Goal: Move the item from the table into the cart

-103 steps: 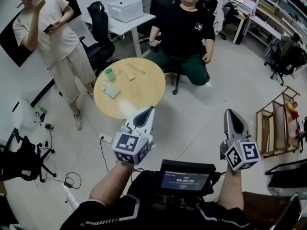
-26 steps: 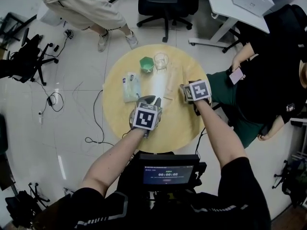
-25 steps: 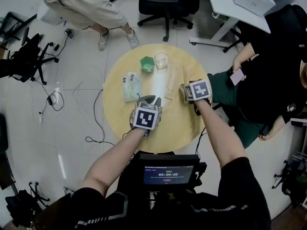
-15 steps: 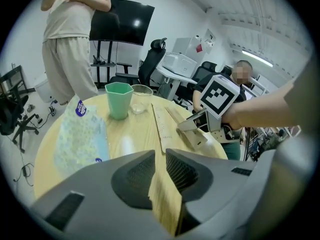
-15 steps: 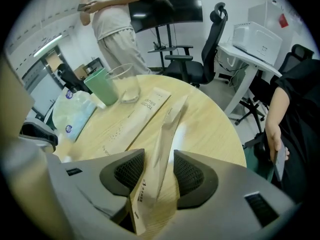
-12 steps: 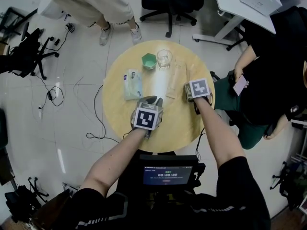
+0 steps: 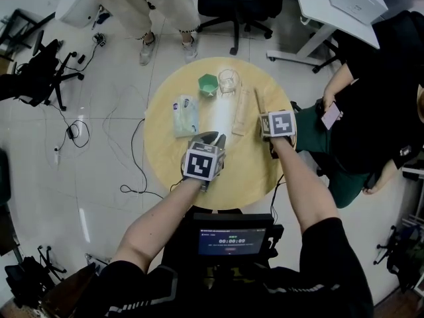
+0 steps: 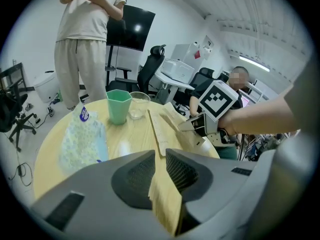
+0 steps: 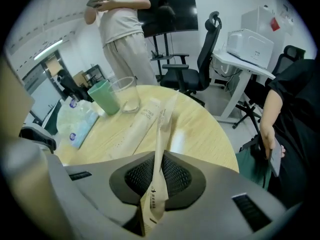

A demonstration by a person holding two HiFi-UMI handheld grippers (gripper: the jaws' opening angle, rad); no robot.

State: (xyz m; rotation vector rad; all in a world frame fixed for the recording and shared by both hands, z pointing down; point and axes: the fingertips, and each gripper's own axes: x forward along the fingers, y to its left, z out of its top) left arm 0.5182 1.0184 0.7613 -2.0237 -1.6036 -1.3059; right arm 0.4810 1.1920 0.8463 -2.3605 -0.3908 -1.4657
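The right gripper [image 9: 161, 156] had just been closing and its pads pinched the paper sleeve [image 9: 161, 134] by its near end. The sleeve was a long, narrow, cream wrapper, creased along its length, with small dark print near the pads. Its far end reached out over the right side of the round wooden table [image 7: 165, 158], beside a second sleeve [image 7: 240, 116] lying flat. The left gripper [image 8: 160, 156] hung over the table's near side, jaws nearly together on a tan strip [image 8: 165, 199].
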